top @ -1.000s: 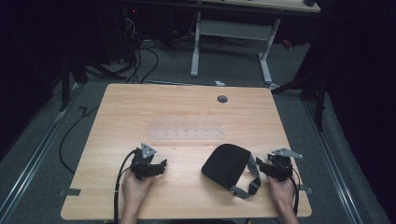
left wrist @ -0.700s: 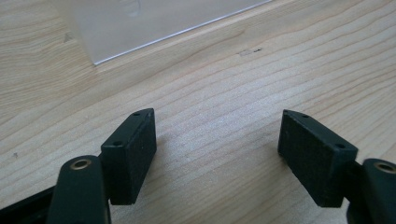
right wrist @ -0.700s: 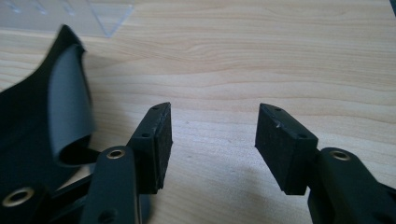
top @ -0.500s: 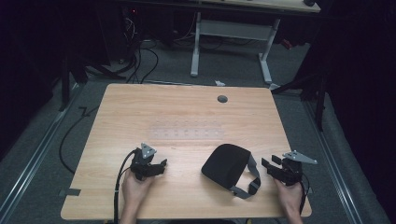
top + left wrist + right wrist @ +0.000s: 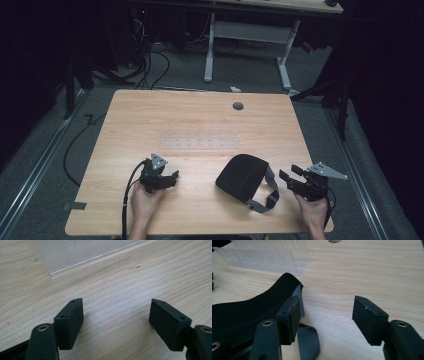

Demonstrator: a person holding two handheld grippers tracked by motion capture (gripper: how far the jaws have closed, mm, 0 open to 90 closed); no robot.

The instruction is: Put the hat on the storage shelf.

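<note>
Black pouch (image 5: 243,176) with grey strap (image 5: 265,200) lies flat on the table's (image 5: 200,120) near right, just beside the right gripper (image 5: 291,178). Its jaws, just opening, stand apart with nothing between. Left gripper (image 5: 171,178) released, resting near left. Right gripper view discloses a clear ribbed rack (image 5: 264,257) beyond the pouch; contents indiscernible.

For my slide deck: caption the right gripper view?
Open right gripper beside a black pad with grey strap.
</note>
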